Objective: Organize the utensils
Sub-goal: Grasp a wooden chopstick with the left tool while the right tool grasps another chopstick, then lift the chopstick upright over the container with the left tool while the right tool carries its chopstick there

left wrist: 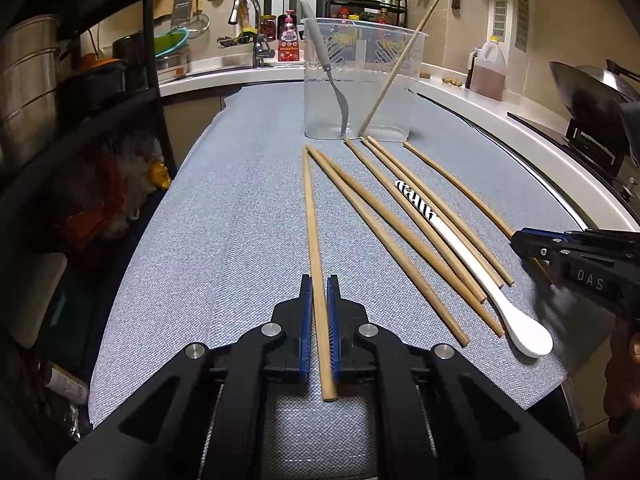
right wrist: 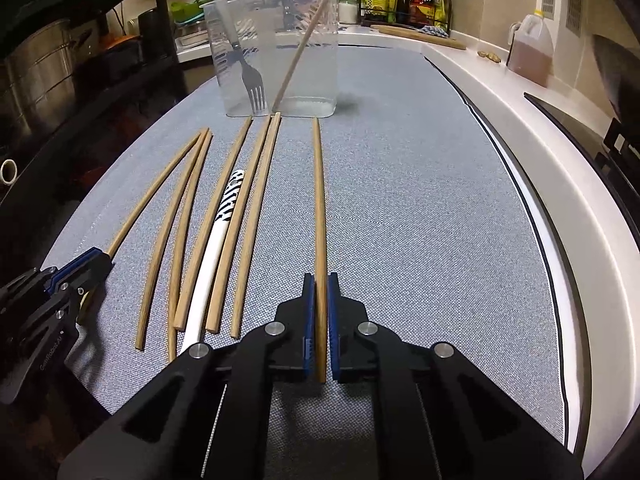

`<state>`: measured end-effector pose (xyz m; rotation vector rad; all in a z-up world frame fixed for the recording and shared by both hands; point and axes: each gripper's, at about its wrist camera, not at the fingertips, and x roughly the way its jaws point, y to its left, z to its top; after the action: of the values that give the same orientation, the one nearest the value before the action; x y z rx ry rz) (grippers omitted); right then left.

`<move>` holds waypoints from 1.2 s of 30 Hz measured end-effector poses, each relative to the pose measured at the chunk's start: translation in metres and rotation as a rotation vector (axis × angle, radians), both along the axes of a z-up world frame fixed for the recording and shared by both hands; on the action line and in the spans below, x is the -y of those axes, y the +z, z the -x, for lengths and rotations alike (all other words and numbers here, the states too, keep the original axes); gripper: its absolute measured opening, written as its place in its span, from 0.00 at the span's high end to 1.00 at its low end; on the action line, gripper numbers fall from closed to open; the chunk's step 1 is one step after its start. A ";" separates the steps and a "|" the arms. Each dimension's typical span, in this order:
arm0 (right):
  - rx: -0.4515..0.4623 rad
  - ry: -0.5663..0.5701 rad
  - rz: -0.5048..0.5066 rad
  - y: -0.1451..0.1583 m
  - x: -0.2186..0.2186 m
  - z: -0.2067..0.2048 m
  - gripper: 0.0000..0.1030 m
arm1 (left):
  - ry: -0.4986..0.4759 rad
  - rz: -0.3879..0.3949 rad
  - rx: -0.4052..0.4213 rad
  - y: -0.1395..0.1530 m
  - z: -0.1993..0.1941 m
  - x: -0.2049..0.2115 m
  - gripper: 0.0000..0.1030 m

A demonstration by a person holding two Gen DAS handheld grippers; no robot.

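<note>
Chopsticks are the matter in hand, and each gripper has one. The left gripper (left wrist: 320, 284) has its blue pads closed on the near end of the leftmost chopstick (left wrist: 311, 216), which runs straight ahead between the fingers toward the container. The right gripper (right wrist: 320, 282) is likewise clamped on the rightmost chopstick (right wrist: 319, 200), the one lying apart from the others on the grey mat (right wrist: 420, 220). Both sticks seem to lie on the mat along their length (whether the gripped ends are already clear of it I cannot tell).

Between the two held sticks lie five more loose chopsticks (left wrist: 392, 248) in a loose fan, with a white spoon (left wrist: 472, 264) among them, its striped handle pointing toward the clear container (left wrist: 362, 80). That container stands at the far end of the mat and already holds a fork (left wrist: 332, 80) and one chopstick leaning against its rim.

The step, as I judge it, is lifting both sticks and dropping them into the container. Each grip sits near the tail end, so the long free length will want to droop or swing; raising slowly, tipping each point downward over the rim, and letting go only once the tip is inside should keep them from skating off. Taking the two hands in turn would avoid crossing above the opening.
</note>
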<state>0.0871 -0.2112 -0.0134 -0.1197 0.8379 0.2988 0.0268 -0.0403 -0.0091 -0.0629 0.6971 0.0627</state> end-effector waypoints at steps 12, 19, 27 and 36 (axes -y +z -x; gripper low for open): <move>0.005 0.003 0.016 0.000 -0.002 0.001 0.92 | 0.002 0.009 0.000 0.000 -0.002 -0.002 0.93; 0.005 0.001 0.015 0.001 -0.003 0.001 0.94 | 0.000 0.005 -0.005 0.001 -0.004 -0.003 0.93; 0.106 -0.015 -0.012 0.023 0.002 0.012 0.94 | 0.005 -0.007 0.023 0.015 0.002 -0.007 0.93; 0.282 -0.002 -0.076 0.061 0.006 0.033 0.94 | 0.012 -0.030 0.128 0.057 0.018 -0.013 0.94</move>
<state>0.0543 -0.2174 0.0479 -0.0877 0.5466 0.3033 0.0091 -0.0277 0.0480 -0.0421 0.5681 0.0800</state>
